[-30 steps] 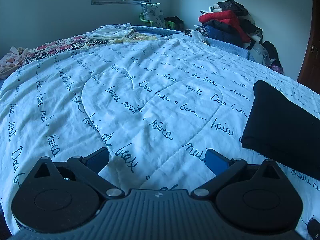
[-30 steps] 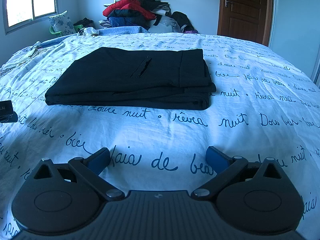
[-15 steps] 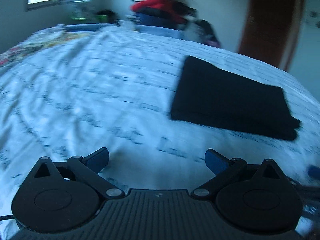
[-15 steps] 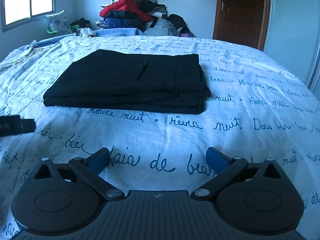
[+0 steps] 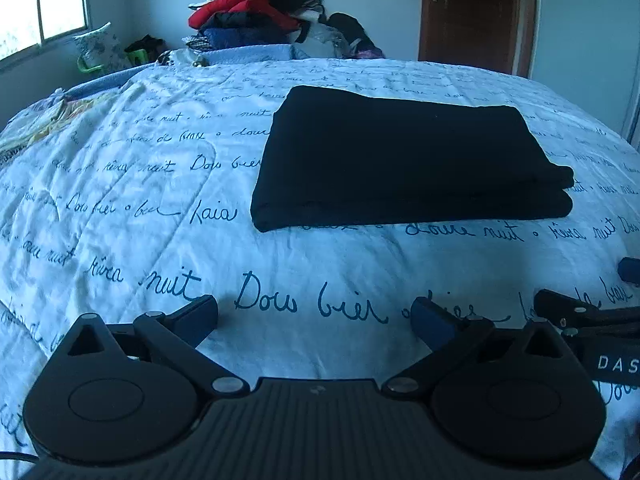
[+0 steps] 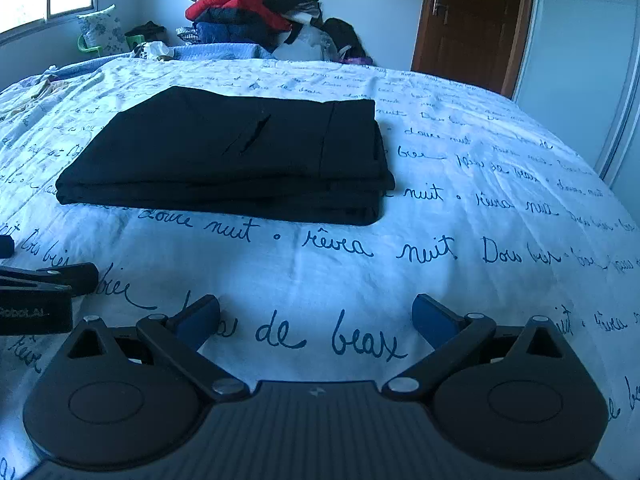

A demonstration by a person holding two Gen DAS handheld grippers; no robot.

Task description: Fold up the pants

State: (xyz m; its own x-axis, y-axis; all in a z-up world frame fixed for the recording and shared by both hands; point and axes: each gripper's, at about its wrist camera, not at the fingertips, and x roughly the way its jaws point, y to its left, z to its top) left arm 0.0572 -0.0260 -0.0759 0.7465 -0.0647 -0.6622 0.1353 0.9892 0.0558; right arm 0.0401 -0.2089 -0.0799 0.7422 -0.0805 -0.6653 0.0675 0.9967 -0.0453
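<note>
- Two grippers hovered low over the near part of a bed, side by side, both facing the same black pants (image 5: 404,164)
- The left gripper (image 5: 316,316) had its blue-tipped fingers (image 5: 432,320) spread wide apart, with nothing between them but printed cloth
- The right gripper (image 6: 316,316) stood the same way, fingers (image 6: 196,322) well apart and empty
- Each tool showed in the other's view: the right one's black body, lettered in white, entered at the right edge of the left wrist view, and the left one's body entered at the left edge of the right wrist view
- The pants lay folded into a flat, layered rectangle on the bedspread (image 6: 460,248), near the middle of the bed and well clear of both tools
- In the right wrist view a slanted pocket slit (image 6: 250,140) showed on the top layer, with a waistband-like strip along the right end; the stacked edges of the folds faced the camera
- The bedspread was white with dark cursive writing all over it, lightly wrinkled
- Beyond the bed, against the far wall, rose a heap of clothes (image 5: 256,20) with a red garment on top
- A brown wooden door (image 6: 468,20) stood closed to the right of the heap
- A bright window (image 5: 40,4) was at the far left, with a patterned pillow (image 6: 102,30) on a green chair just below it
</note>
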